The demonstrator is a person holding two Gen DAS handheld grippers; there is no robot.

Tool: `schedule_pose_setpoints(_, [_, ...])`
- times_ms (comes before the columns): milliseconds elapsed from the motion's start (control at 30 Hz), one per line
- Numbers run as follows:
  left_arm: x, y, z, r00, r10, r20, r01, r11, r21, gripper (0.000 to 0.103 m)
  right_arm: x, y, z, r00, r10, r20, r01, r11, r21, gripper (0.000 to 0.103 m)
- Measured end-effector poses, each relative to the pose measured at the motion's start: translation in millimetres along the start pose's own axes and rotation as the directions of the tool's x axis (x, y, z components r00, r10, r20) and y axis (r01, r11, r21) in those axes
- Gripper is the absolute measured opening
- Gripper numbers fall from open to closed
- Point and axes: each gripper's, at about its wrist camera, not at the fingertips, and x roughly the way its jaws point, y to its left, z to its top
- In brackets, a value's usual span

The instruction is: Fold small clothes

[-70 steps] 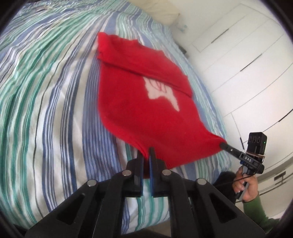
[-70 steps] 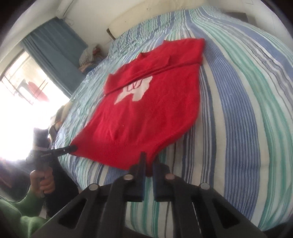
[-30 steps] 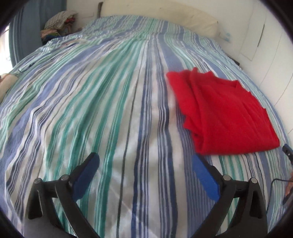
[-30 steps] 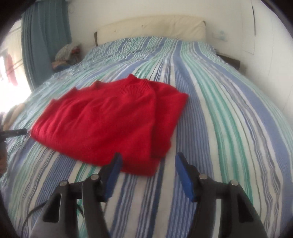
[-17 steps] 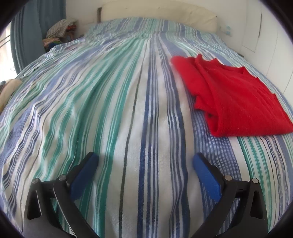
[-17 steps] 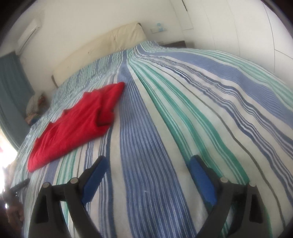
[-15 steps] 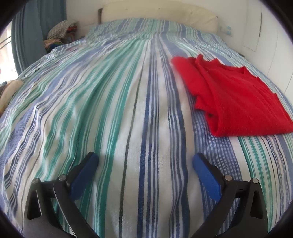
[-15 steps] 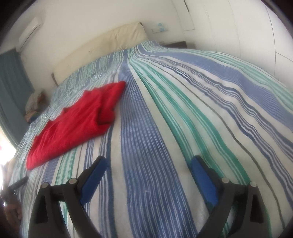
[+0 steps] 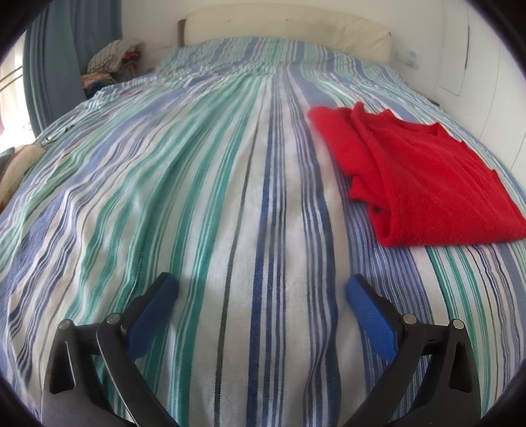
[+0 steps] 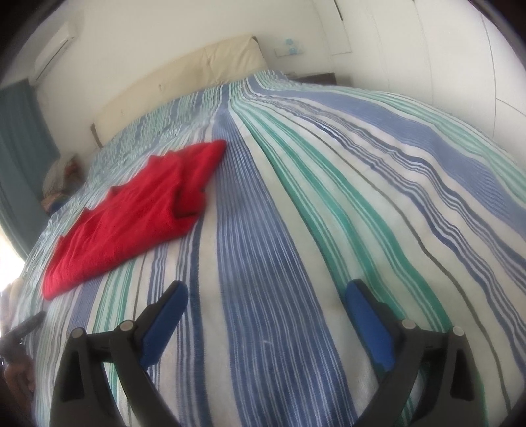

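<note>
Both grippers hang over the striped bed (image 9: 203,184) holding nothing. At the bottom of the left wrist view, the left gripper (image 9: 261,289) has its blue fingers (image 9: 149,317) spread wide apart above bare bedspread; the folded red sweater (image 9: 424,184) lies at the right of that frame, well clear of them. At the bottom of the right wrist view, the right gripper (image 10: 264,295) likewise has its fingers (image 10: 370,323) wide apart, with the sweater at middle left.

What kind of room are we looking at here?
Most likely a home bedroom: a wide bed under a blue, green and white striped cover, a cream padded headboard, and a folded red knitted sweater lying on it.
</note>
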Motion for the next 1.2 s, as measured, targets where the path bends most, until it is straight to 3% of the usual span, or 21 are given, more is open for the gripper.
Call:
schedule_pose_setpoints(433, [-1.5, 8.3, 1.6, 0.998, -0.058, 0.034, 0.060, 0.997, -0.050, 0.103, 4.2, 0.4, 0.4, 1.000, 0.003, -0.002, -0.003, 1.000, -0.002, 0.099])
schedule_pose_setpoints(1200, [-2.4, 12.9, 1.4, 0.995, -0.095, 0.039, 0.097, 0.992, -0.075, 0.103, 11.4, 8.7, 1.6, 0.998, -0.062, -0.029, 0.061, 0.997, -0.040, 0.099])
